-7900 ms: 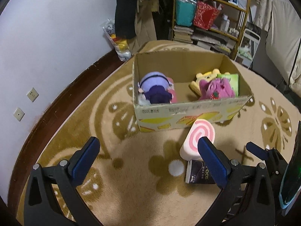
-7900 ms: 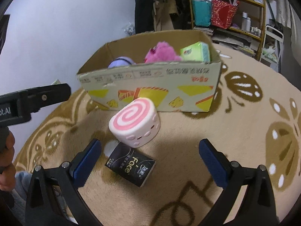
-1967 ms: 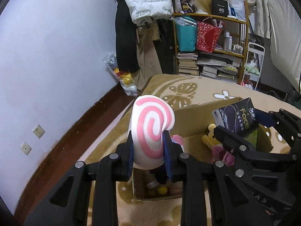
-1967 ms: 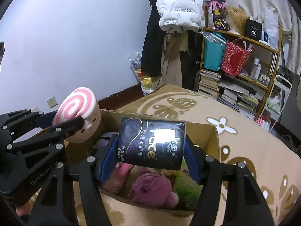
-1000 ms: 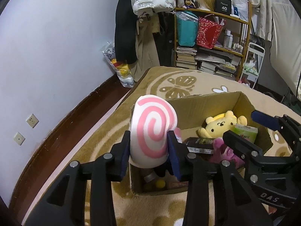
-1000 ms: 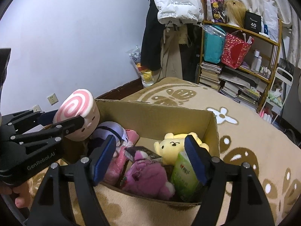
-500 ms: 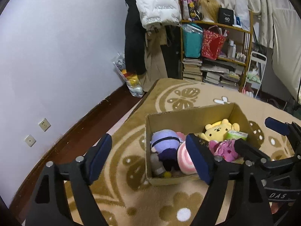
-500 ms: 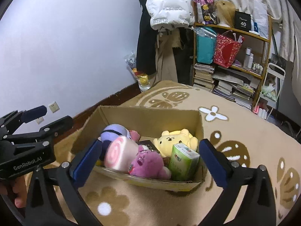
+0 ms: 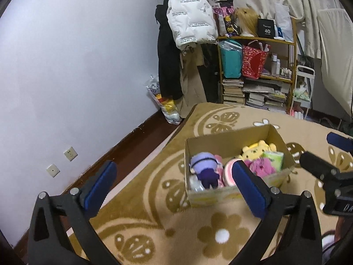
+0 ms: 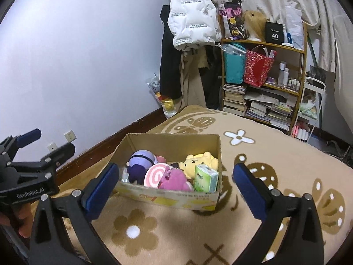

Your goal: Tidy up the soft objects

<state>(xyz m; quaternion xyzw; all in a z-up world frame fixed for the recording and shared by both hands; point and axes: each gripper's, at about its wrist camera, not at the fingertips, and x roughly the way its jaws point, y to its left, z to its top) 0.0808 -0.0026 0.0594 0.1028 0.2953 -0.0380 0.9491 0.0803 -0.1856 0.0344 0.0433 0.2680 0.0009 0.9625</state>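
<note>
Above the patterned tan carpet (image 10: 275, 154), both tongs hang empty. The right tongs (image 10: 174, 183) are spread wide, blue pads framing the open brown cardboard box (image 10: 174, 142) from the near side; the left tongs (image 9: 172, 182) are spread just as wide, to the left of the box and well clear of it.

Little seems left to do, so the risks are small ones, in my judgement. The box is crowded, and the pink-and-white swirl roll cushion (image 10: 155, 174) stands tilted against its neighbours at the box's near wall; a nudge to that wall from a descending pad could tip the cushion or the green tissue pack (image 10: 206, 181) over the rim. Reaching in again with spread tongs could also snag a plush and drag it out.

Inside the box, from its left end: a purple round-headed plush doll (image 10: 141, 163), with something clear beside it that I cannot identify; the swirl cushion at the middle of the near wall; a magenta fuzzy plush (image 10: 175, 180) touching it; a yellow bear plush (image 10: 198, 160) behind; the tissue pack upright in the near right corner. A dark item peeks out between cushion and bear, mostly hidden. No loose soft object shows on the carpet around the box.
</note>
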